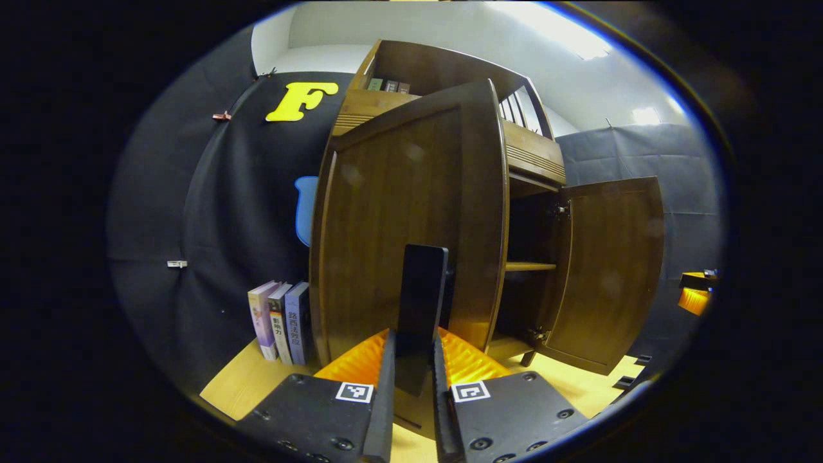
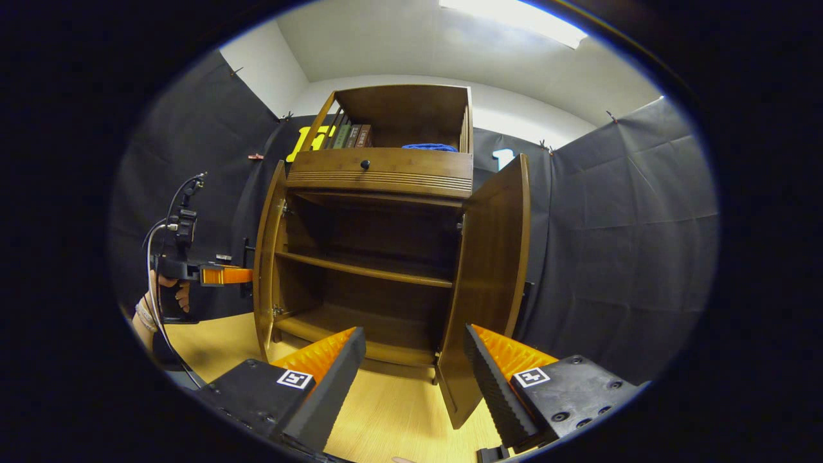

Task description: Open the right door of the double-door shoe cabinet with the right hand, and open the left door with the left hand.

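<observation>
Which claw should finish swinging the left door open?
The left claw. It is shut on the left door's handle, so it can just pull more. The right claw is open, holds nothing, and hangs in front of the right door, which already stands open.

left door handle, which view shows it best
The left gripper view: the left gripper is shut on the handle, close and centred. In the right gripper view the left door shows edge-on, its handle too small to make out.

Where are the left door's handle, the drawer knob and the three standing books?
left door's handle (image 1: 421, 283), left gripper view, its upper half.
drawer knob (image 2: 364, 164), right gripper view, its centre.
three standing books (image 1: 281, 321), left gripper view, middle book's spine.
</observation>
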### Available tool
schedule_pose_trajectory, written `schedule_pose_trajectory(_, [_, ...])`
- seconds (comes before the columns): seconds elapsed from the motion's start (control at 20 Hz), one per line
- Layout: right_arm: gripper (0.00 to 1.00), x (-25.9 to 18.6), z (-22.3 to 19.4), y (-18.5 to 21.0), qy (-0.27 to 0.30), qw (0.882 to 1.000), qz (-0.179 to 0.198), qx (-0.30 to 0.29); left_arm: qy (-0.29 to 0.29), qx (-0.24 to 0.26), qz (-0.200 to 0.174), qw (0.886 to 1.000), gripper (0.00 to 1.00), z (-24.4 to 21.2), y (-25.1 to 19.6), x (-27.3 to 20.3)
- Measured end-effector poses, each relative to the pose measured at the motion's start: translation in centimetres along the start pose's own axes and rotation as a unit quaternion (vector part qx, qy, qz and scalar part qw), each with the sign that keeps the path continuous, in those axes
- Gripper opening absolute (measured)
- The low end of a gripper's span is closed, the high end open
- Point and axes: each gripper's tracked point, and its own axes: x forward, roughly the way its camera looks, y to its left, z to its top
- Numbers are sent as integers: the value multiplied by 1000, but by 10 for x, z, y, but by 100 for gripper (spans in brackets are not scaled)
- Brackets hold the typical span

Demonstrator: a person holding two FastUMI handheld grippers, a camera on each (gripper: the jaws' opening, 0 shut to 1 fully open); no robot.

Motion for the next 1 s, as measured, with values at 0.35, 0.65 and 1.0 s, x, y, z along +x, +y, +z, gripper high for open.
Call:
schedule_pose_trajectory(0.35, [97,10,-12,25,15,999,32,1,0,19,49,999,25,0,33,-25])
schedule_pose_trajectory(0.65, [97,22,-18,35,20,999,45,1,18,11,72,997,22,-9,57,-32])
schedule_pose_trajectory(1.0, [97,38,-20,51,15,997,77,8,2,22,157,987,16,8,109,-61])
